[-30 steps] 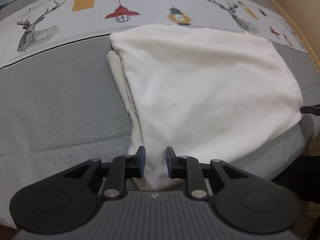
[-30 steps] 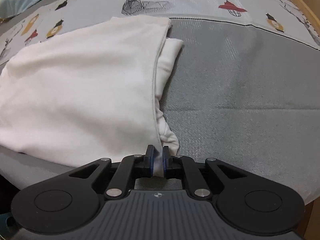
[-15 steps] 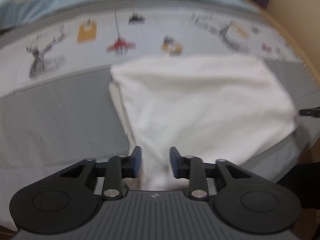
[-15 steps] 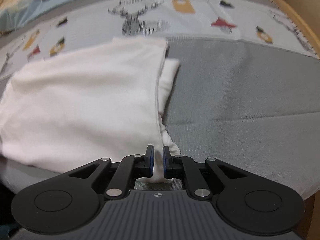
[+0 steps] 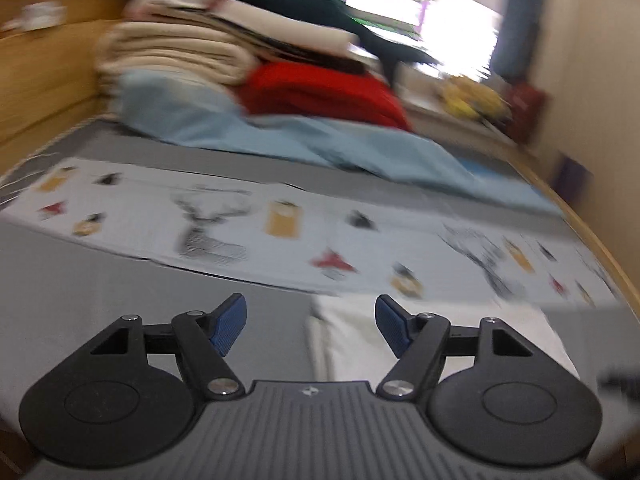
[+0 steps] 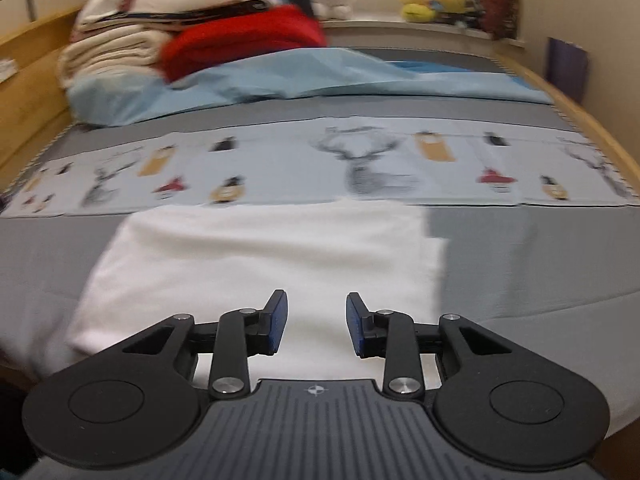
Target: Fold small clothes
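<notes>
**Right wrist view: both grippers free above the folded cloth**

The folded white fleece garment (image 6: 264, 256) lies flat on the grey bedspread (image 6: 540, 256). The right gripper (image 6: 316, 322) is opening, empty; the left gripper (image 5: 310, 326) is opening wide, empty.

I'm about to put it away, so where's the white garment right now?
The white garment lies flat on the grey bed cover, just below the deer-print strip, centre-left in the right wrist view.
</notes>
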Demonstrator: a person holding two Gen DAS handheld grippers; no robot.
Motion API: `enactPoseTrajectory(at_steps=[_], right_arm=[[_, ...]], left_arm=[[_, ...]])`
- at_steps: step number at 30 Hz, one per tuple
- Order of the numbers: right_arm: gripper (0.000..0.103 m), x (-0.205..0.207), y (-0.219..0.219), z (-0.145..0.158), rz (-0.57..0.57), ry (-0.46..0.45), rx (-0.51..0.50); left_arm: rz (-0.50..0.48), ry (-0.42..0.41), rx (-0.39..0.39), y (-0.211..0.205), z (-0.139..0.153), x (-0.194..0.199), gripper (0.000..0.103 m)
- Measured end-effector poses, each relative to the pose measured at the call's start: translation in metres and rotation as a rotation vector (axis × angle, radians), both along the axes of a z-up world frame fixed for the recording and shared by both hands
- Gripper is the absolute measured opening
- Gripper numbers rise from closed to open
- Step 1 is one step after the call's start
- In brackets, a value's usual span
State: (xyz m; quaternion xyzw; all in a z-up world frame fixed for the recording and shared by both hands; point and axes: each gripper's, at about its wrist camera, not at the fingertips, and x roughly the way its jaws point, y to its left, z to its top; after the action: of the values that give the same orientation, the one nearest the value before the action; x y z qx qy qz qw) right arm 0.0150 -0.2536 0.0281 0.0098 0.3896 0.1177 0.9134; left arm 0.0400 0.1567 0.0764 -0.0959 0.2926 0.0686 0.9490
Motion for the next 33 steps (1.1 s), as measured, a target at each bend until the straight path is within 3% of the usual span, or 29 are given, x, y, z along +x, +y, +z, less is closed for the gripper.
enactPoseTrajectory(at_steps=[3,5,7,12,18,22,25,30,33], right_arm=[[0.034,0.0,0.042,-0.008,0.101,-0.006,-0.029],[0.028,-0.003,0.07,-0.011,0.172,-0.016,-0.03],[0.006,-0.004,0.1,-0.015,0.246,-0.03,-0.03],[0.006,-0.012,0.174,-0.03,0.427,-0.03,-0.033],[0.008,-0.013,0.241,-0.062,0.523,0.026,-0.113],[0.025,-0.014,0.276,-0.082,0.569,0.038,-0.167],[0.033,-0.013,0.293,-0.094,0.604,0.039,-0.215],[0.033,-0.004,0.31,-0.114,0.612,0.077,-0.273],[0.033,-0.006,0.317,-0.118,0.638,0.049,-0.307]], left_arm=[[0.048,0.002,-0.04,0.007,0.001,0.003,0.076],[0.037,0.0,-0.047,0.007,0.002,0.004,0.076],[0.014,0.011,-0.034,0.006,0.002,0.005,0.076],[-0.016,0.02,0.044,0.0,-0.008,0.007,0.078],[-0.007,0.051,0.01,0.016,-0.019,0.011,0.08],[0.012,0.096,-0.013,0.03,-0.028,0.018,0.08],[0.031,0.143,-0.038,0.041,-0.037,0.026,0.08],[0.03,0.196,-0.06,0.051,-0.048,0.034,0.08],[0.024,0.216,-0.063,0.053,-0.054,0.038,0.08]])
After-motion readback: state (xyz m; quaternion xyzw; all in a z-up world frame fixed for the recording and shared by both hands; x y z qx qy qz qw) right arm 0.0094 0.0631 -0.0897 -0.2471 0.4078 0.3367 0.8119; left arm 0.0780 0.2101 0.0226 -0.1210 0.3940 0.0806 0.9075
